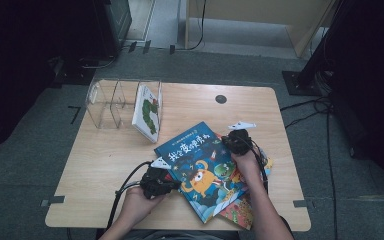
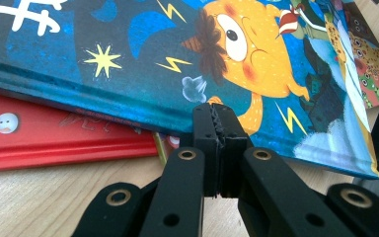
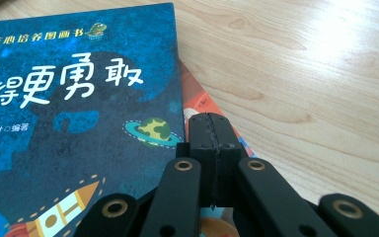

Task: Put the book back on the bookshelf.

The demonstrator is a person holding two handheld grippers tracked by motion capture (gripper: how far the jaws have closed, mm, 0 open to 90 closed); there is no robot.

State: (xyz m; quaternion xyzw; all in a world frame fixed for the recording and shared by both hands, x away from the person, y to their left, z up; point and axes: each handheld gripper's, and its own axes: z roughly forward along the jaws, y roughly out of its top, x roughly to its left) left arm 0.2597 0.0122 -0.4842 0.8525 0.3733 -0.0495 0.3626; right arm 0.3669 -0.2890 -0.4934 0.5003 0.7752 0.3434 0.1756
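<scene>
A blue picture book (image 1: 200, 165) with an orange monster on its cover lies on top of a small stack at the table's front right. My left gripper (image 1: 178, 185) is at its near left edge, jaws shut, nothing between them. In the left gripper view the shut tips (image 2: 219, 118) rest against the blue book's (image 2: 128, 59) edge, above a red book (image 2: 54, 138). My right gripper (image 1: 230, 142) sits at the book's far right edge. In the right gripper view its shut tips (image 3: 208, 119) lie over the corner of the blue book (image 3: 69, 123) and an orange book (image 3: 195, 96) beneath.
A clear acrylic book holder (image 1: 107, 102) stands at the back left with a white caterpillar book (image 1: 147, 112) leaning in its right slot. A black round spot (image 1: 221, 99) marks the far table edge. Bare wooden table (image 1: 105, 160) spreads to the left. Cables run across the floor.
</scene>
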